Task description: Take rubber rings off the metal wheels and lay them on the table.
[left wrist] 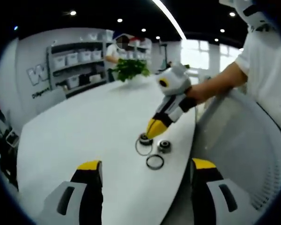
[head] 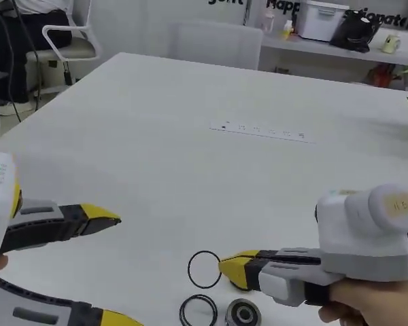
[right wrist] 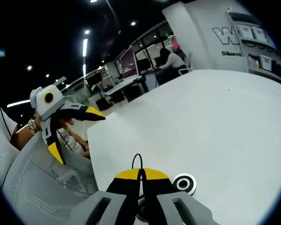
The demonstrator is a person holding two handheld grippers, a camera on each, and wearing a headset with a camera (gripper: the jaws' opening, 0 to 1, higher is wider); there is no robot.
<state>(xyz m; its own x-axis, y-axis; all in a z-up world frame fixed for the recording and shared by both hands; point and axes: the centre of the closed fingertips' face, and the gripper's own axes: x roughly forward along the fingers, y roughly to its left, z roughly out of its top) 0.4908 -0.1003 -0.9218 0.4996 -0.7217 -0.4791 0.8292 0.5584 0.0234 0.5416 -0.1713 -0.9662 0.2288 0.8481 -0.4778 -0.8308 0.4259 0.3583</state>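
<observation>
Where the yellow tips of my right tool (head: 224, 269) meet, they are clamped on the edge of a thin black rubber ring (head: 190, 266), which reaches out ahead of them above the white worktop (head: 190, 170); whether it touches the surface I cannot tell. Near it, a second black rubber ring (head: 183, 311) lies flat on the worktop, and just beside that sits a small round metal wheel (head: 243, 314) with a dark centre. Well off to the side, my left tool (head: 115, 267) hangs with its jaws wide apart, gripping nothing.
</observation>
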